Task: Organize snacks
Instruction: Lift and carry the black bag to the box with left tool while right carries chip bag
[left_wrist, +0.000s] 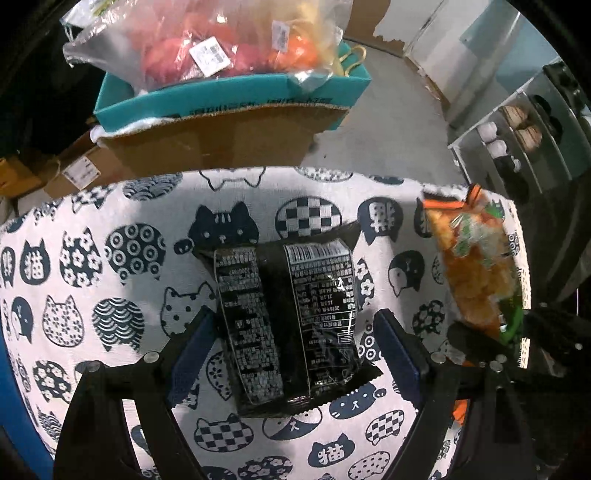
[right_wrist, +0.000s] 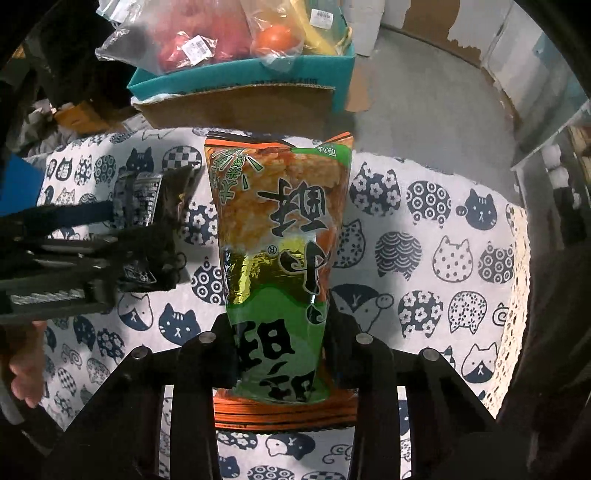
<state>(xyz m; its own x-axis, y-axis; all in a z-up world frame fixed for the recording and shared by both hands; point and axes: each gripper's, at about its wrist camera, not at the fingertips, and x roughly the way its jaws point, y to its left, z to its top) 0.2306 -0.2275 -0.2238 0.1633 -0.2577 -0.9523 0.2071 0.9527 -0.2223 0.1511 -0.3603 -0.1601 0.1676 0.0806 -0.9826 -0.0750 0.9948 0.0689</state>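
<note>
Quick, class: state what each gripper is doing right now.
Left gripper: open, its fingers either side of the black snack packet, not gripping it.
Right gripper: closed on the green snack bag.

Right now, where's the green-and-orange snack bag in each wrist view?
Left wrist: green-and-orange snack bag at the right edge, beside the black packet.
Right wrist: centre frame, pinched at its lower end by the right gripper.
Shared landmark: teal box past the cat-print cloth's far edge.
</note>
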